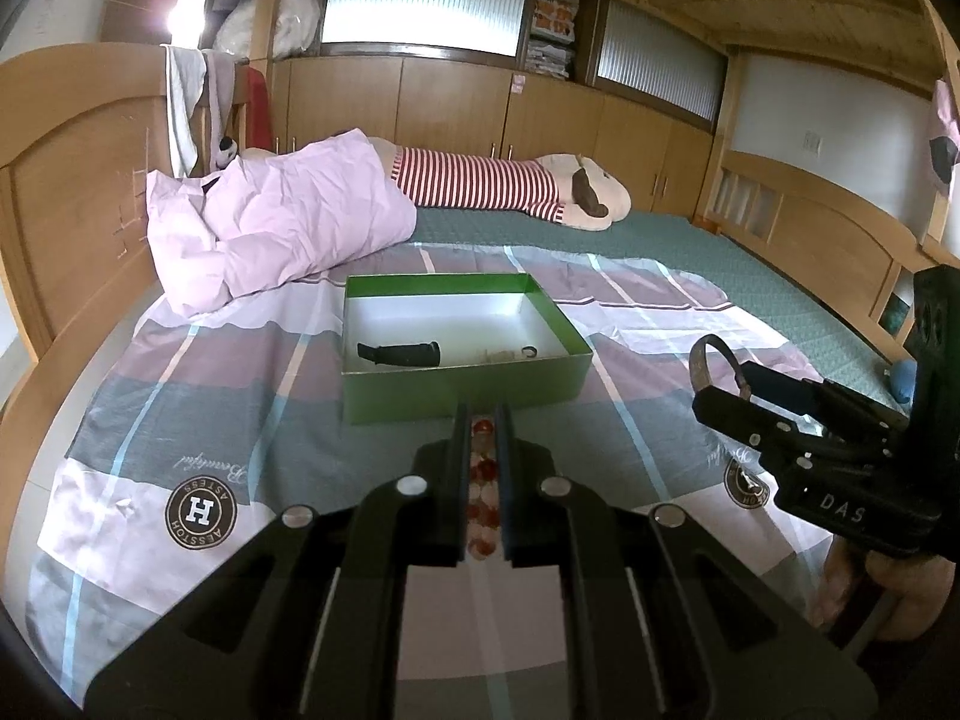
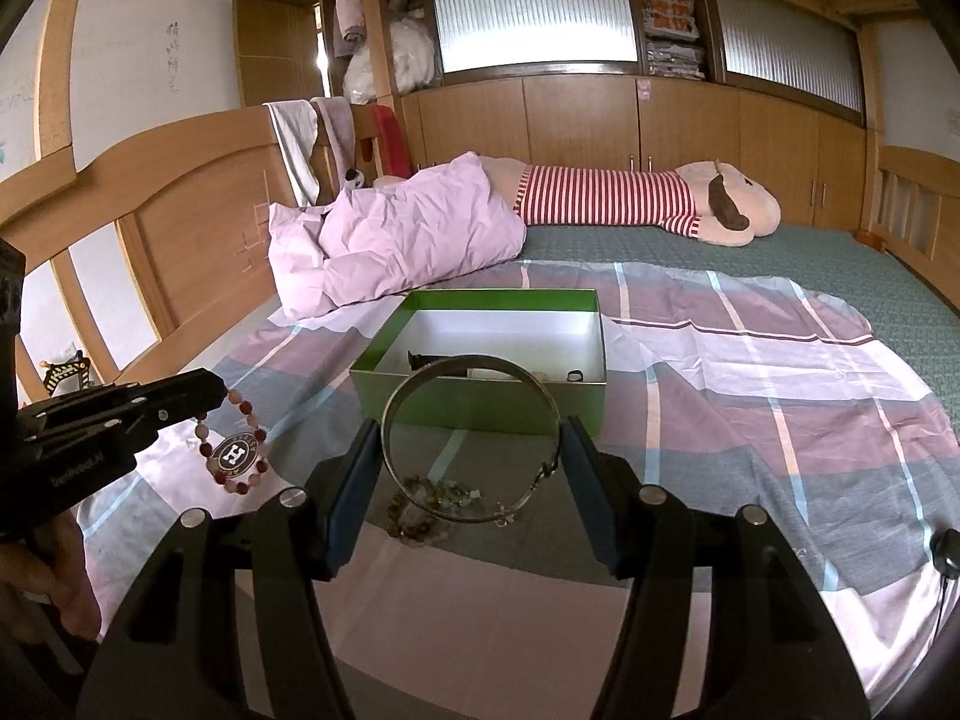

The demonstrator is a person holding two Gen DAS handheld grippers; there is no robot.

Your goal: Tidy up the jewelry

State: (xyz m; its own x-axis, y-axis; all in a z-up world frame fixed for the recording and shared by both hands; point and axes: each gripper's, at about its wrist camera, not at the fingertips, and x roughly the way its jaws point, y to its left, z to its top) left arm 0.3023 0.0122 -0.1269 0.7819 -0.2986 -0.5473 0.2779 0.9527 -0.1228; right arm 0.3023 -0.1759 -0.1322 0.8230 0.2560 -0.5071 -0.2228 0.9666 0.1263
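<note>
Figure: two held pieces before deposit. We see the left gripper (image 1: 483, 420) with its fingers clamped together on a red-and-pink bead bracelet (image 2: 237, 450), which hangs below them above the bedsheet (image 2: 750, 420). The right gripper (image 2: 471, 450) has its fingers set apart and pressed against opposite sides of a metal bangle (image 2: 471, 438), its ring standing tilted across the gap. The green box (image 1: 462, 384) lies straight ahead of both grippers on the bed, long axis running crosswise; we judge the two about equally near. Inside the box we note a dark oblong item (image 1: 399, 354), a small ring (image 1: 528, 351) and a pale piece we cannot identify. A loose beaded strand (image 2: 432, 498) lies on the sheet beneath the bangle.
</note>
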